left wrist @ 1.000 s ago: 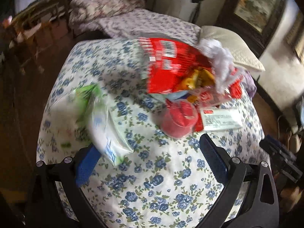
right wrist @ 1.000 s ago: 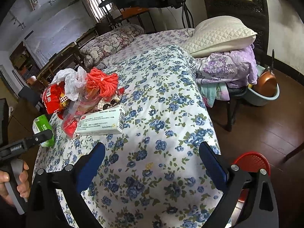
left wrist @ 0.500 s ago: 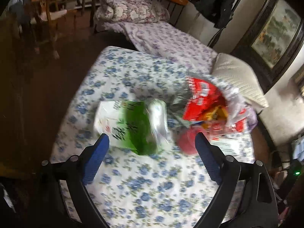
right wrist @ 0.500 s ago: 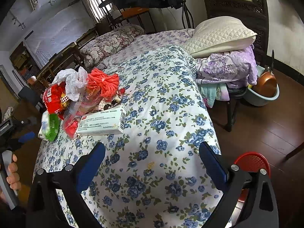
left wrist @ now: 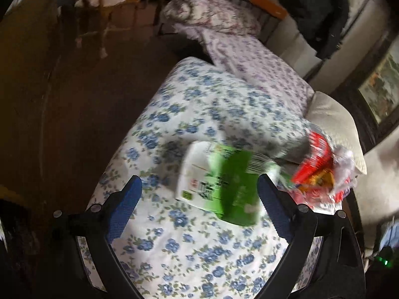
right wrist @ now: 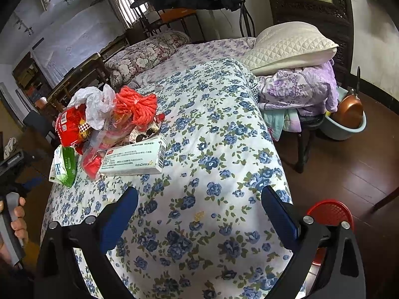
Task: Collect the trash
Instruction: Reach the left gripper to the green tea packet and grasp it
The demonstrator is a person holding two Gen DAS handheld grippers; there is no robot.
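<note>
Left gripper [left wrist: 199,194] swung since earlier frame; green-and-white packet [left wrist: 219,186] shifted from lower left to frame centre. Jaws seen wide, briefly narrowed then eased, nothing pinched. Packet lies on floral cloth [left wrist: 189,254] between blue pads, nearer right pad, judged lined up for pickup. Right gripper [right wrist: 199,216] wide, empty.

Green packet [left wrist: 224,184] motion-blurred; its print is unreadable.
</note>
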